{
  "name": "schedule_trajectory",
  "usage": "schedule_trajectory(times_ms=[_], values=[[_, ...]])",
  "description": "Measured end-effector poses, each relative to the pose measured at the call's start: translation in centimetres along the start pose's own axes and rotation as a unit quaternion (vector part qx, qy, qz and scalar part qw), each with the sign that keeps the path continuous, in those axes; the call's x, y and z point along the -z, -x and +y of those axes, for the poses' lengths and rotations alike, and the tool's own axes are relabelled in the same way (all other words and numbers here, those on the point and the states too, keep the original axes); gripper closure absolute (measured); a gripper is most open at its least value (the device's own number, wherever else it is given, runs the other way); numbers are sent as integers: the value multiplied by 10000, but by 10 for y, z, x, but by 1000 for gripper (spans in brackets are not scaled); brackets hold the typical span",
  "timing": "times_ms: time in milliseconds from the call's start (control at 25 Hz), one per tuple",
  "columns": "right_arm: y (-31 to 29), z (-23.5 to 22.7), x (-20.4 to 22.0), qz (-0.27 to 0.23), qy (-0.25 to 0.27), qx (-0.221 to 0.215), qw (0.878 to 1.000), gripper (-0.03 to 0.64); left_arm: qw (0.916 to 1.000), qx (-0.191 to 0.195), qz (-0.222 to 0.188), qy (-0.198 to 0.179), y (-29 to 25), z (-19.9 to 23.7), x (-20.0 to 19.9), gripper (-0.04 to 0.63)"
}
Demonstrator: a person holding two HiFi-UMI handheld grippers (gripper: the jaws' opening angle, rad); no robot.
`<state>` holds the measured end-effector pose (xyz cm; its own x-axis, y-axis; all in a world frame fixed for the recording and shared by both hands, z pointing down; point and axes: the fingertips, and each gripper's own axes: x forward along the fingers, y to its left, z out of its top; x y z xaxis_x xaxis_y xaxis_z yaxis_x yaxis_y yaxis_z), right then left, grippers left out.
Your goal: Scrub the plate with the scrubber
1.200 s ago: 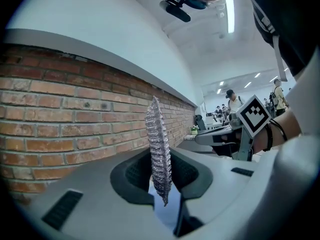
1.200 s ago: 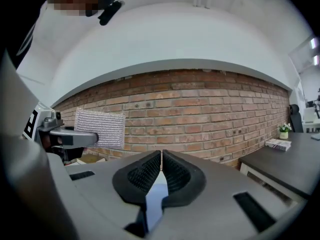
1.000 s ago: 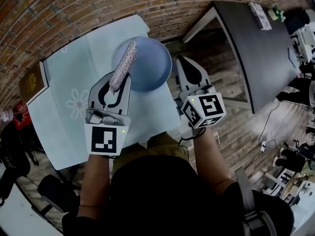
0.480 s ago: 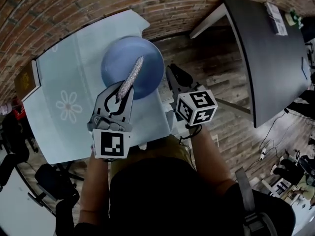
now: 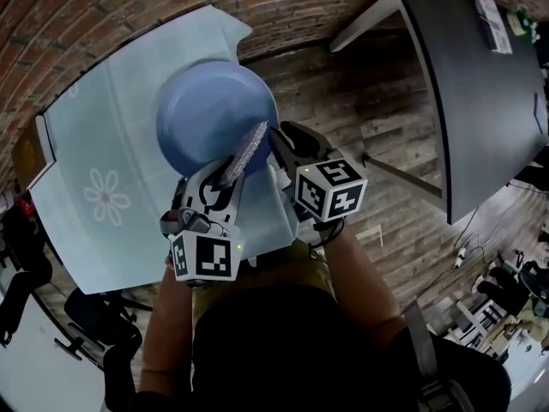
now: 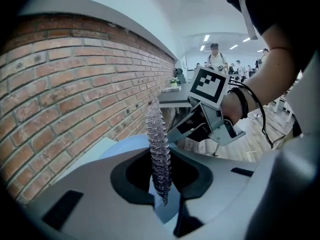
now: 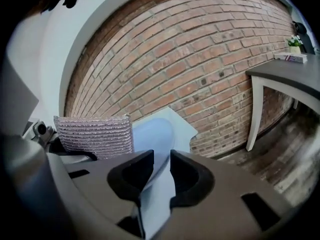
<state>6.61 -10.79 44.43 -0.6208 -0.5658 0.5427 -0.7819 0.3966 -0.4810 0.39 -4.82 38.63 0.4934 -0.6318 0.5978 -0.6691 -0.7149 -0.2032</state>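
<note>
Plate [image 5: 210,114] over the flowered tablecloth [image 5: 111,144] has its rim pinched in the right gripper [image 5: 276,136]; left gripper [image 5: 226,175] clamps the scrubber [image 5: 250,147] (silvery) beside that rim, brick wall [image 5: 129,7] behind.

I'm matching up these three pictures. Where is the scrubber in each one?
Head view: scrubber just above centre, at the plate's near edge.
Left gripper view: scrubber in the middle, edge-on, upright.
Right gripper view: scrubber left of middle, broad side showing.
Shared landmark: the blue plate, beside it in all three.
</note>
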Motion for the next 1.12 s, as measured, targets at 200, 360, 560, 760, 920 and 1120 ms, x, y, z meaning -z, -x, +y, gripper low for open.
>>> schedule_trajectory(times_ms=[200, 360, 560, 760, 920, 1120], values=[[-11, -4, 11, -31, -433, 48, 9990, 508, 9990, 419, 35, 117, -23, -19, 5, 522], [-11, -6, 11, -138, -732, 278, 9968, 522, 9983, 528, 198, 138, -39, -18, 12, 522], [-13, -8, 11, -118, -766, 428, 9961, 528, 9971, 725, 204, 75, -60, -10, 8, 522], [-17, -7, 11, -83, -715, 553, 9959, 529, 9964, 816, 165, -164, -75, 3, 4, 522], [-18, -10, 9, -85, -697, 650, 9954, 532, 9962, 762, 311, -299, -84, 20, 6, 522], [-20, -13, 5, -109, -681, 814, 9943, 537, 9966, 545, 464, -417, -95, 46, 4, 522]])
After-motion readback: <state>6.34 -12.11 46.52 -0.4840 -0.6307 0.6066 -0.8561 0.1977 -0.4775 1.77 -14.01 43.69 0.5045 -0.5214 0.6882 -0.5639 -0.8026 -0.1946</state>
